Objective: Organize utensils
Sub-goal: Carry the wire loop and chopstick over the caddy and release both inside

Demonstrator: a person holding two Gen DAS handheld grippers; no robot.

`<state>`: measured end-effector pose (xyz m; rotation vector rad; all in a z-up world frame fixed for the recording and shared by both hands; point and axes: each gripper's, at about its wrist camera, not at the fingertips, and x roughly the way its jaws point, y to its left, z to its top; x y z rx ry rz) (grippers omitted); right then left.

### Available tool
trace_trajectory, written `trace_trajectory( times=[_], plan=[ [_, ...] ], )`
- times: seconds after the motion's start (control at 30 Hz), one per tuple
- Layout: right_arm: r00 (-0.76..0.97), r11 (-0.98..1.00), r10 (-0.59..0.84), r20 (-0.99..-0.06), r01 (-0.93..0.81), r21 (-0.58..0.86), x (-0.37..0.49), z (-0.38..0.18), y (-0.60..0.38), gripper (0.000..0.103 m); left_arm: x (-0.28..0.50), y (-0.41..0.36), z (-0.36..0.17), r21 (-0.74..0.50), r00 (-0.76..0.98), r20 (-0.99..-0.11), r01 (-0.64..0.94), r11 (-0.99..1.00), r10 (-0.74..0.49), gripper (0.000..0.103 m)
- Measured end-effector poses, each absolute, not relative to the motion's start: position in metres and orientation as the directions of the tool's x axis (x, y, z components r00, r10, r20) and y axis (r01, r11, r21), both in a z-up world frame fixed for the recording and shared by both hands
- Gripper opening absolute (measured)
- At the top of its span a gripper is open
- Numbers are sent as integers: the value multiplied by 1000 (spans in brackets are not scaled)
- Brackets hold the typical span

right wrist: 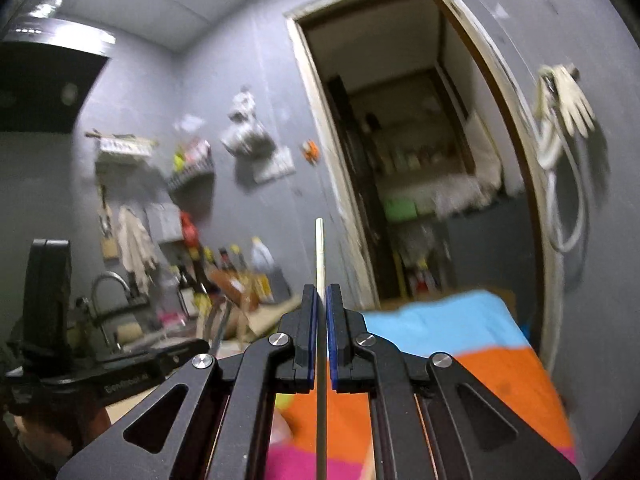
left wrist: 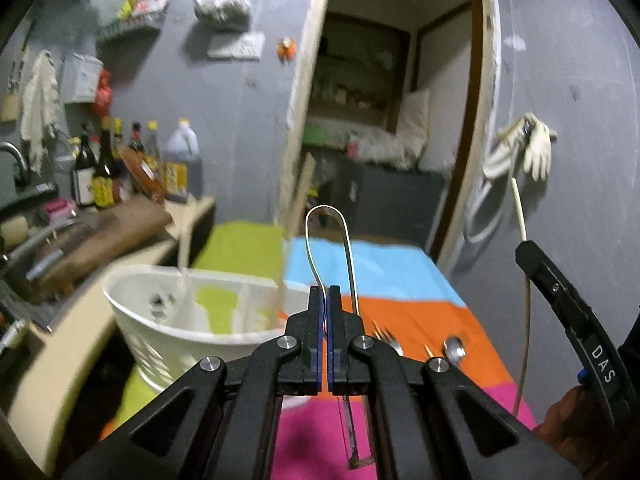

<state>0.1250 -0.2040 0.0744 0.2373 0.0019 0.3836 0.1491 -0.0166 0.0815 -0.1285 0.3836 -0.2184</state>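
Observation:
My left gripper (left wrist: 325, 296) is shut on a metal spoon handle (left wrist: 329, 236), held upright above the table, just right of the white utensil caddy (left wrist: 168, 320). A wooden utensil (left wrist: 185, 248) stands in the caddy. My right gripper (right wrist: 322, 300) is shut on a pale chopstick (right wrist: 320, 248), held upright; the stick also shows at the right of the left wrist view (left wrist: 520, 216). A fork (left wrist: 386, 338) and a spoon (left wrist: 455, 349) lie on the orange stripe of the striped cloth (left wrist: 400, 268).
A counter (left wrist: 132, 216) with several sauce bottles (left wrist: 108, 168) and a sink faucet (left wrist: 16, 160) lies to the left. An open doorway (left wrist: 384, 120) is behind the table. Gloves (left wrist: 532, 148) hang on the grey wall at right.

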Motion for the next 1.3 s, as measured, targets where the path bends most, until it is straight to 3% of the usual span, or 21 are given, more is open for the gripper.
trace_trajectory(
  times=[0.2,0.37,0.53,0.9,1.3],
  plan=[
    [890,835,426,160,-456,309,154,97,-168,3,157,31,112,-156,955,-246,129,979,-165,0],
    [875,802,439,203,-484,351,181,108,-143,3,174,78,124,-166,981,-179,42,985,-72,0],
    [897,813,399,189,-442,378,204,109,-123,3,198,113,120,-227,989,-149,-15,974,-19,0],
    [955,890,280,99,-297,347,222,78,-104,3,223,123,78,-281,986,-165,-54,958,7,0],
    [946,889,321,46,-318,330,228,57,-101,3,219,114,56,-191,987,-140,-109,975,83,0]
  ],
)
